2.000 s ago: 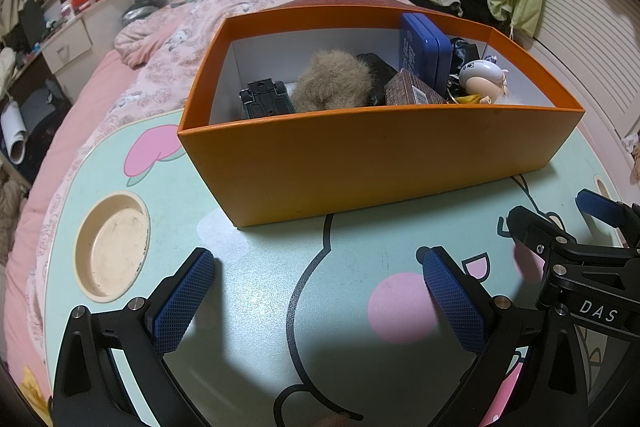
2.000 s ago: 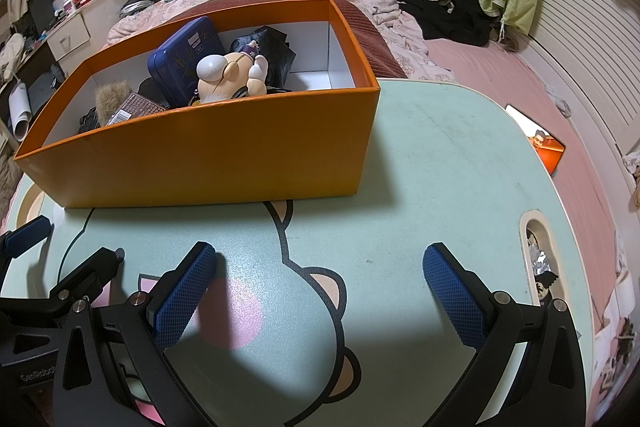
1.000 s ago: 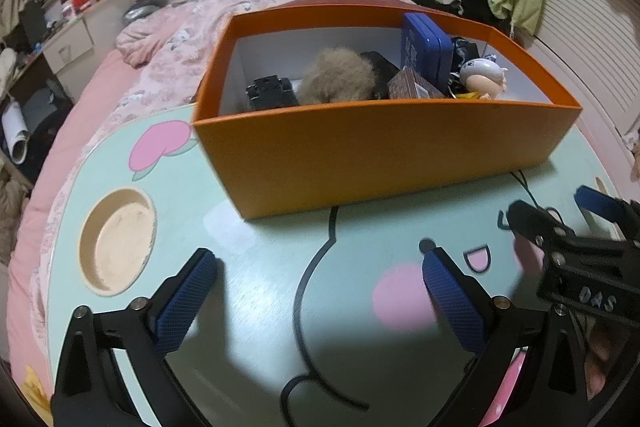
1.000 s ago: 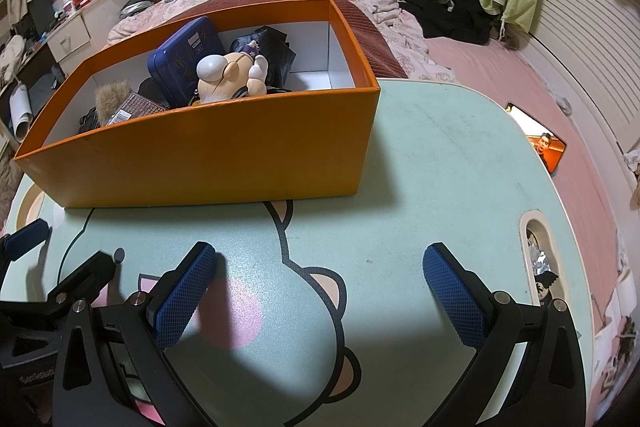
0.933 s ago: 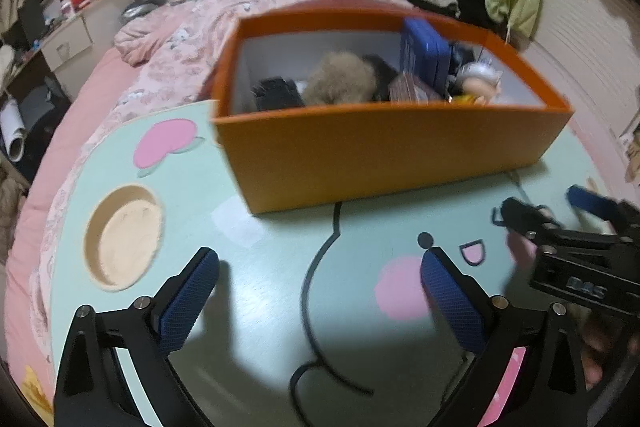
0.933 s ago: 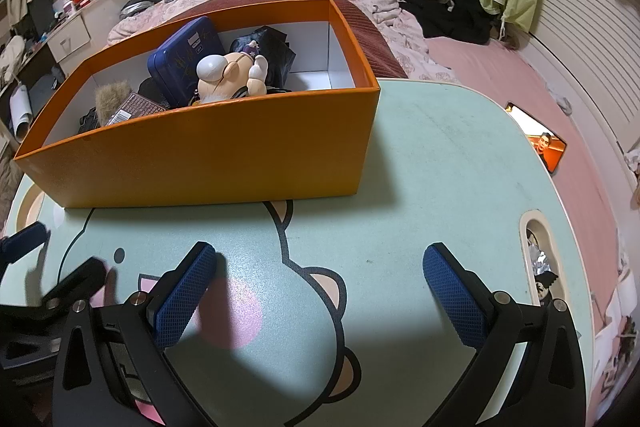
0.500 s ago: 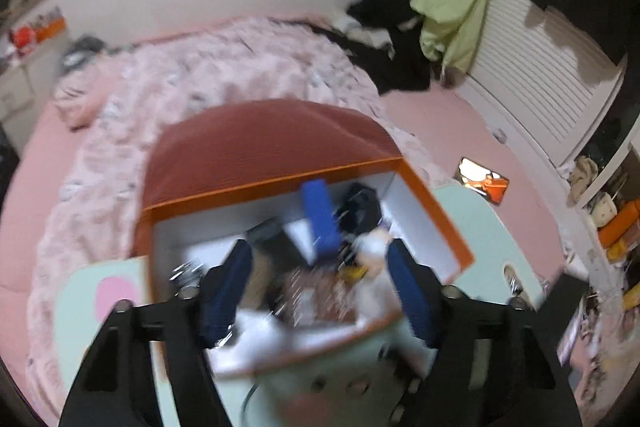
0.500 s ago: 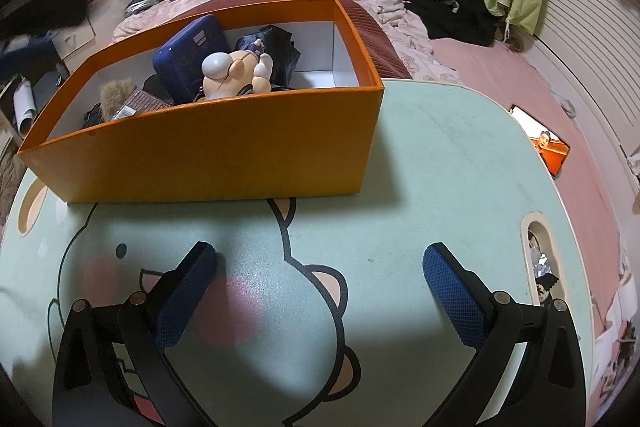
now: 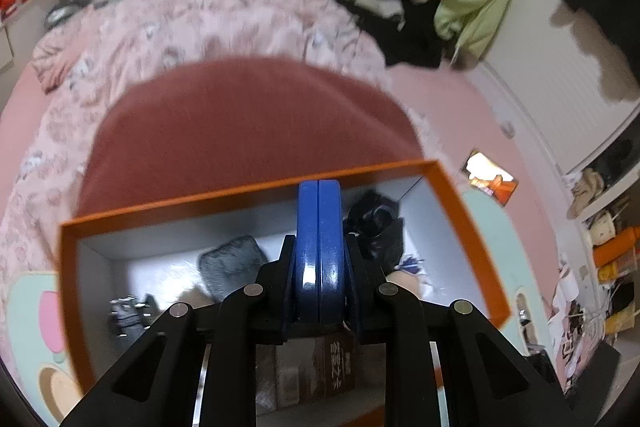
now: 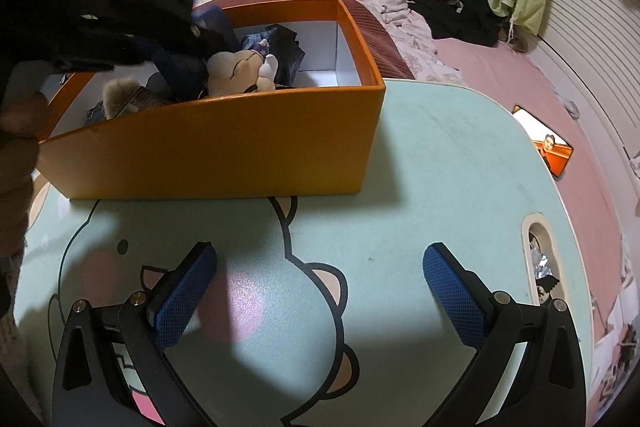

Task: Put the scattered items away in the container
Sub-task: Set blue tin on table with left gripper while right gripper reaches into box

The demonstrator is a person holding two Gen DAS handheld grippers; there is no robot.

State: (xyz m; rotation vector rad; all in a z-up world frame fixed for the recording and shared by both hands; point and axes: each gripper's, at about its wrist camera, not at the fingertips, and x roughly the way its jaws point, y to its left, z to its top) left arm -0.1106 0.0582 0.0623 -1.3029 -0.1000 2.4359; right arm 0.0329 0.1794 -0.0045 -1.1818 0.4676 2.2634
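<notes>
The left hand-held gripper (image 9: 319, 251) hung over the open orange cardboard box (image 9: 476, 227) at the lower centre of the left wrist view; its jaws had just been closing and now clamped the flat dark-blue rectangular tin (image 9: 319, 223), which stood upright on edge between the black fingers (image 9: 362, 267). Inside the box, at centre-left, lay a grey fluffy item (image 9: 232, 263); a crumpled black bag (image 9: 376, 227) sat right of the tin, and a brown patterned packet (image 9: 334, 363) showed at the bottom of the frame. In the right wrist view the box (image 10: 224, 155) stood on the pale green cartoon-printed tabletop (image 10: 420, 187) in the upper left, and a cream plush toy (image 10: 236, 71) stuck up above its front wall. The left hand-held gripper (image 10: 196, 31) reached in from the upper left over the box. The right hand-held gripper (image 10: 320, 291) hovered low over bare tabletop at the bottom of the frame, its blue pads (image 10: 452, 299) spread wide with nothing between them. A pink floral bedspread (image 9: 224, 23) lay beyond the box.
</notes>
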